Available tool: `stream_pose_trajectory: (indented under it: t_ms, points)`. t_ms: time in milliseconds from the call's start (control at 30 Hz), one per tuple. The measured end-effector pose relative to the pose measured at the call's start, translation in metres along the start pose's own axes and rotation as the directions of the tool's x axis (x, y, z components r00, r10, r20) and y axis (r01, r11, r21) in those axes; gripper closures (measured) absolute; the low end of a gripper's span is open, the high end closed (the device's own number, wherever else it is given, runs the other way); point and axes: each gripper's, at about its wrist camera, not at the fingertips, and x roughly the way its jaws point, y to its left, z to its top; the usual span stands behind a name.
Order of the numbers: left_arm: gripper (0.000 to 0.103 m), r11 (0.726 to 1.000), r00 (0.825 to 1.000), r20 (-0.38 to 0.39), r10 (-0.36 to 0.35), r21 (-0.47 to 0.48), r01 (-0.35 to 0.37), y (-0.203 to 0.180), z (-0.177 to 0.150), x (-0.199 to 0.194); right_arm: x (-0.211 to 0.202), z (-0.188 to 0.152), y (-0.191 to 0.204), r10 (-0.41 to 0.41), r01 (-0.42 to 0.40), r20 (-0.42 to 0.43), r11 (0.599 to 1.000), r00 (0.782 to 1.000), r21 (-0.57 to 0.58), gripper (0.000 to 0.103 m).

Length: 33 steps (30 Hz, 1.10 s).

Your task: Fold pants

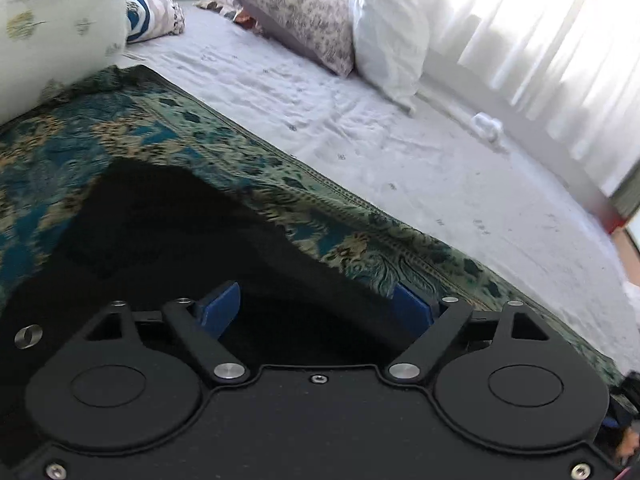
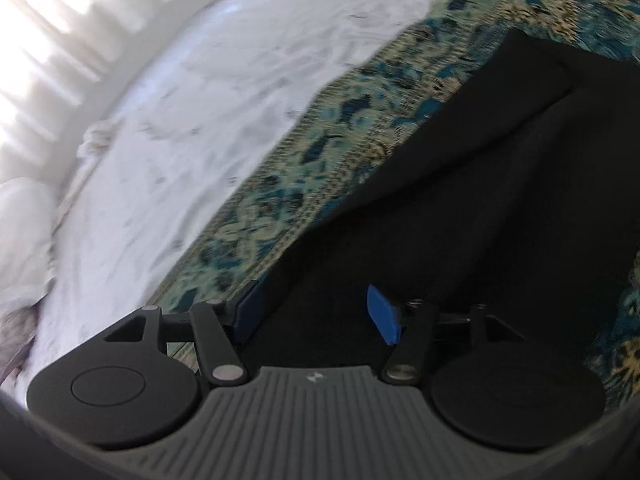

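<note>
I have the black pants (image 1: 168, 240) spread flat on the patterned rug (image 1: 120, 128) over the bed (image 1: 400, 152) for clean creases, and my left gripper (image 1: 320, 312) and right gripper (image 2: 316, 312) hover over them, both released, grasping nothing.

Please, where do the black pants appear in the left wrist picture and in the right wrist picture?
Left wrist: black pants fill the lower left, ahead of the open left gripper.
Right wrist: they fill the right half.
Shared landmark: patterned blue-green rug under them.
</note>
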Motion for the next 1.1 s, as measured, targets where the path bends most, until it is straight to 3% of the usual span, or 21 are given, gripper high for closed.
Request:
stream_pose_trajectory:
  t_ms: [133, 233, 300, 400, 433, 467, 500, 533, 567, 600, 700, 867, 1000, 1100]
  points:
    - [0.012, 0.992, 0.985, -0.122, 0.12, -0.029, -0.124, -0.031, 0.01, 0.054, 0.01, 0.002, 0.015, -0.079, 0.08, 0.019, 0.996, 0.997, -0.035, 0.029]
    - [0.0, 0.97, 0.959, -0.172, 0.223, -0.056, -0.236, -0.035, 0.003, 0.086, 0.018, 0.005, 0.023, -0.119, 0.12, 0.017, 0.991, 0.993, -0.062, 0.026]
    - [0.0, 0.945, 0.934, -0.151, 0.324, 0.012, -0.326, -0.047, -0.002, 0.098, 0.024, 0.004, 0.033, -0.157, 0.159, 0.021, 0.979, 0.987, -0.129, 0.024]
    - [0.0, 0.923, 0.915, -0.129, 0.383, 0.015, -0.384, -0.057, -0.006, 0.103, 0.043, -0.004, 0.052, -0.184, 0.168, -0.018, 0.931, 0.983, -0.325, 0.005]
    - [0.008, 0.923, 0.917, -0.118, 0.381, -0.005, -0.384, -0.055, -0.008, 0.102, 0.046, -0.011, 0.057, -0.209, 0.192, -0.003, 0.904, 0.978, -0.382, 0.006]
    - [0.033, 0.924, 0.92, -0.092, 0.38, -0.01, -0.383, -0.055, -0.009, 0.096, 0.044, -0.017, 0.06, -0.219, 0.213, 0.032, 0.888, 0.975, -0.406, 0.017]
    - [0.051, 0.93, 0.929, -0.053, 0.366, 0.001, -0.366, -0.057, -0.01, 0.088, 0.04, -0.02, 0.06, -0.227, 0.231, 0.058, 0.885, 0.972, -0.404, 0.025]
    - [0.091, 0.945, 0.944, -0.037, 0.327, 0.009, -0.327, -0.057, -0.008, 0.081, 0.033, -0.022, 0.059, -0.227, 0.241, 0.082, 0.886, 0.97, -0.396, 0.049]
    - [0.098, 0.96, 0.96, -0.041, 0.279, 0.003, -0.279, -0.054, -0.009, 0.073, 0.025, -0.02, 0.056, -0.217, 0.237, 0.096, 0.892, 0.972, -0.385, 0.086]
    - [0.098, 0.966, 0.965, -0.05, 0.256, -0.008, -0.257, -0.05, -0.009, 0.066, 0.018, -0.017, 0.05, -0.197, 0.217, 0.092, 0.903, 0.976, -0.371, 0.092]
    - [0.099, 0.98, 0.979, -0.042, 0.2, -0.015, -0.2, -0.04, -0.017, 0.045, -0.005, -0.005, 0.024, -0.095, 0.108, 0.055, 0.943, 0.994, -0.314, 0.096]
    - [0.099, 0.996, 0.997, 0.003, 0.082, -0.03, -0.081, -0.015, -0.049, -0.021, -0.073, -0.015, -0.017, 0.05, -0.011, 0.109, 0.945, 0.993, -0.327, 0.097]
    - [0.099, 1.0, 0.995, 0.096, -0.03, 0.0, 0.03, 0.018, -0.088, -0.097, -0.146, -0.039, -0.082, 0.17, -0.116, 0.142, 0.938, 0.975, -0.328, 0.096]
    - [0.099, 0.999, 0.988, 0.146, -0.044, 0.024, 0.041, 0.043, -0.125, -0.144, -0.187, -0.064, -0.14, 0.209, -0.163, 0.133, 0.942, 0.969, -0.295, 0.096]
